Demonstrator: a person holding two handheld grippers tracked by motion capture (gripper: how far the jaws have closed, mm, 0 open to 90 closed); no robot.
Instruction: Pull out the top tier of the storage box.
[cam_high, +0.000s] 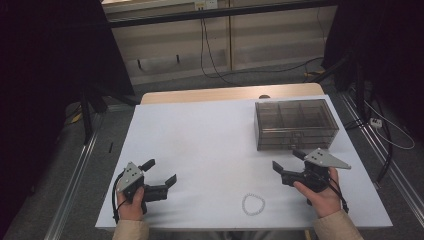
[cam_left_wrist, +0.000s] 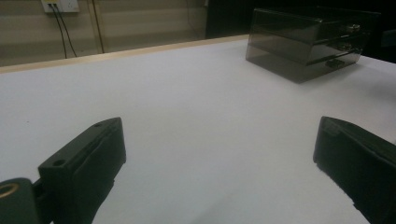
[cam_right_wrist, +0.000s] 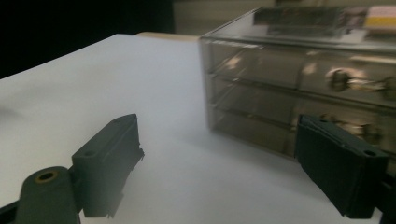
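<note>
We see both tongs parked low over the white surface (cam_high: 210, 145), nr its front edge, one per hand. Left tongs (cam_high: 163, 173) sit by the front-left corner, held by the left hand (cam_high: 131, 201); jaws spread wide, nothing betw. them. In the left gripper view the two black jaws stand far apart w/ bare white surface in the gap, & the drawer box (cam_left_wrist: 306, 42) shows far off toward the back-right.

Right tongs (cam_high: 289, 161) are toward the front-right, held by the right hand (cam_high: 322, 196), grey plate on top. Jaws also wide apart, gripping nothing. They point at the drawer box (cam_high: 296, 124), tips just short of its front face, not touching as far as we can tell. In the right gripper view the box (cam_right_wrist: 299, 88) is close ahead, right jaw overlapping its lower front in the picture; smoky clear walls, drawer levels w/ small knobs, a bit blurred.

Box itself stands nr the back-right corner of the surface, upright, drawers look shut.

A white bead bracelet (cam_high: 253, 204) lies flat by the front edge, betw. the two hands, nearer the right one, apart from both tongs & well apart from the box.
</note>
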